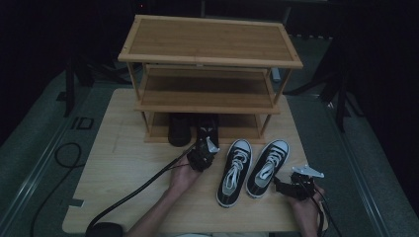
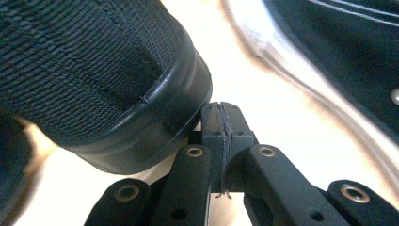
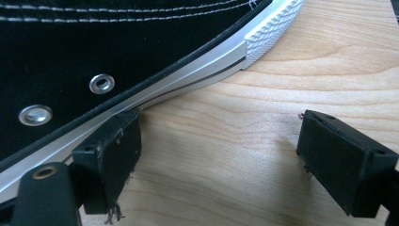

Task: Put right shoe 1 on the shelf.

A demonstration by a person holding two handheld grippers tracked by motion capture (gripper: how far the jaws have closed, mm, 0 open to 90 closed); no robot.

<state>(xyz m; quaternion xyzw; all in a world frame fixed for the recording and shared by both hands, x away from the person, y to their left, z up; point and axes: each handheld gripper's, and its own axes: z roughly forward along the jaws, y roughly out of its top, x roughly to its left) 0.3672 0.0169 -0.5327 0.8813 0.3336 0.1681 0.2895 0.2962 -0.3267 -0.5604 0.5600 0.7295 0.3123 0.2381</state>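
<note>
Two all-black shoes [image 1: 179, 129] [image 1: 207, 127] stand with their toes under the lowest shelf of a bamboo shoe rack [image 1: 207, 59]. My left gripper [image 1: 205, 144] is shut with nothing between its pads. In the left gripper view its tip [image 2: 221, 117] sits right beside the rubber heel of a black shoe [image 2: 94, 70]. A pair of black-and-white lace-up sneakers [image 1: 234, 170] [image 1: 267, 168] lies on the table to the right. My right gripper [image 1: 280, 187] stands open low by the right sneaker's side. Its left pad [image 3: 115, 146] is against the white sole rim [image 3: 188, 75], with bare wood between the jaws [image 3: 219, 136].
The rack stands at the far side of a light wooden table [image 1: 123, 168]; its top and middle shelves are bare. A black cable [image 1: 138, 190] trails from the left gripper across the table's front left. Dark floor and stands surround the table.
</note>
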